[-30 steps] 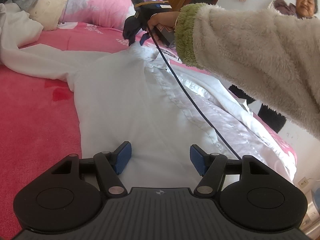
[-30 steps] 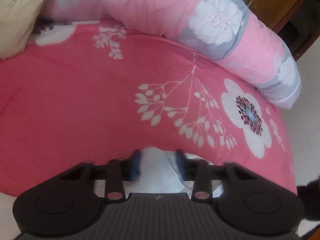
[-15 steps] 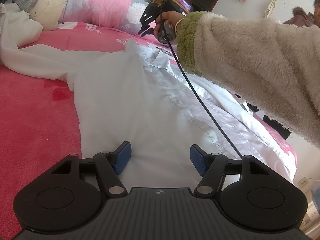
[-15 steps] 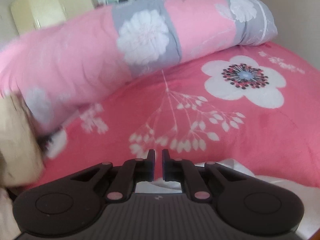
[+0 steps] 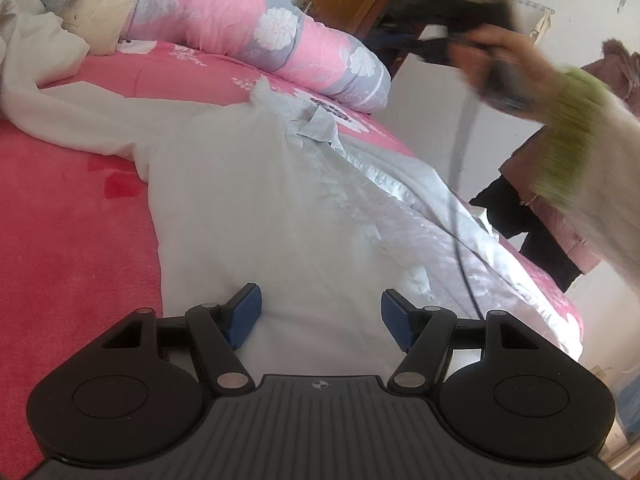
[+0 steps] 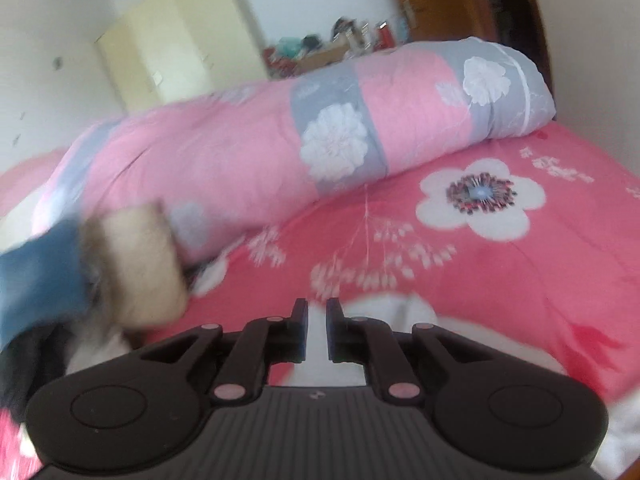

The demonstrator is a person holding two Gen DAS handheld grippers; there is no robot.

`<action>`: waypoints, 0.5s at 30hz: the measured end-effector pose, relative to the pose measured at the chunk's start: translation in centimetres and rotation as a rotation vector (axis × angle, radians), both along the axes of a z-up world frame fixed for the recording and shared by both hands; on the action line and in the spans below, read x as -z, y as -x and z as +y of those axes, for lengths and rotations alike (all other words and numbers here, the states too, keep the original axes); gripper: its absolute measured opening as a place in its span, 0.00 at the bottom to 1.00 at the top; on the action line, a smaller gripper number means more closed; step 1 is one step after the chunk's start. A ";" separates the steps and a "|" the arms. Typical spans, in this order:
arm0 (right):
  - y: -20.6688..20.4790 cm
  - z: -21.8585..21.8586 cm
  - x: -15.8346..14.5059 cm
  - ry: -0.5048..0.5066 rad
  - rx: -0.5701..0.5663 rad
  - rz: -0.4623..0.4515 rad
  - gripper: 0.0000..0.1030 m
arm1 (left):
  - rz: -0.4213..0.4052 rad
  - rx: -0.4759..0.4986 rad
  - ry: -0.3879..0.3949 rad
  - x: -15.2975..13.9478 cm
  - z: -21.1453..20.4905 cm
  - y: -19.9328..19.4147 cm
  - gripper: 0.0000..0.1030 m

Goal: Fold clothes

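Note:
A white button-up shirt [image 5: 260,200] lies spread face-up on the pink bed [image 5: 60,240], collar [image 5: 320,120] at the far end and one sleeve trailing off to the left. My left gripper [image 5: 320,312] is open low over the shirt's near end, with cloth beneath the blue pads and nothing gripped. My right gripper [image 5: 424,46], blurred, hangs high above the bed's far right, held by a hand in a fluffy sleeve [image 5: 592,160]. In its own view the right gripper [image 6: 318,320] shows a narrow gap, its jaws opening with nothing between them; the shirt [image 6: 384,312] lies below.
A rolled pink-and-grey flowered quilt [image 5: 248,28] runs along the far side of the bed, with a cream pillow [image 5: 104,12] and piled clothes at its left end. A black cable [image 5: 460,216] droops across the shirt's right half. A person [image 5: 560,232] stands past the bed's right edge.
The right gripper let go of the shirt's collar, drew its jaws together, and swung up and to the right, away from the bed. The left gripper stayed where it was, open.

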State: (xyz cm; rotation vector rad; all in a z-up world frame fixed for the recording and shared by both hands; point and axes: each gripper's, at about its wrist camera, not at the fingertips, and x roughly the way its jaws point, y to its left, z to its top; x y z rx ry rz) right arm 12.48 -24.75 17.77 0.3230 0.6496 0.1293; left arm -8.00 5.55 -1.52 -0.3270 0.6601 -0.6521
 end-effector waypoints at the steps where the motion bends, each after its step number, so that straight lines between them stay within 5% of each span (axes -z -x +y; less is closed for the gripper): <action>1: 1.6 0.1 -0.5 0.014 -0.024 0.009 0.10 | 0.007 -0.005 0.007 0.0 0.1 0.0 0.66; 6: 7.6 2.9 0.5 0.123 -0.200 0.058 0.24 | 0.062 -0.062 0.030 -0.7 0.1 -0.2 0.67; 15: 11.6 11.4 10.6 0.287 -0.458 0.092 0.25 | 0.041 -0.117 -0.095 -3.1 -1.3 1.4 0.67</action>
